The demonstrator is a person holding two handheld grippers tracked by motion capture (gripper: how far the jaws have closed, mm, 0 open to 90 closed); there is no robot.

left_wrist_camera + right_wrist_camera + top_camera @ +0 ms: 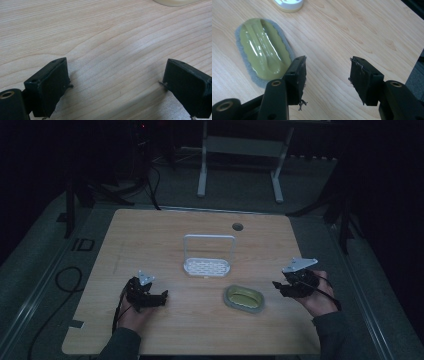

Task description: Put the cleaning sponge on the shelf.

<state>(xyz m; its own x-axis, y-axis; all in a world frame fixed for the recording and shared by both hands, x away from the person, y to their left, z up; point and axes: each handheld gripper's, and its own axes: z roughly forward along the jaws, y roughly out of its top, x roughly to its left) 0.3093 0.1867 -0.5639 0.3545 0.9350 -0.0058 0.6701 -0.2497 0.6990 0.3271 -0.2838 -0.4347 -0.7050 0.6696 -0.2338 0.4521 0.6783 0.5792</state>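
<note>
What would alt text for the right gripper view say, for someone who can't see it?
A hand-held gripper hovers open over a light wooden table, nothing between its two black jaws. Just left of them lies an oval green scrubbing pad with a grey felt base, and a white rack's edge peeks in at the top.

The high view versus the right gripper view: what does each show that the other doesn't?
High view alone: the whole table, both hands, the left gripper and the white rack's tall handle. Right gripper view alone: the scrubber's glossy ridged green handle on its grey pad, and frayed threads on the jaws. Shared: the scrubber, the open right gripper, wood grain.
</note>
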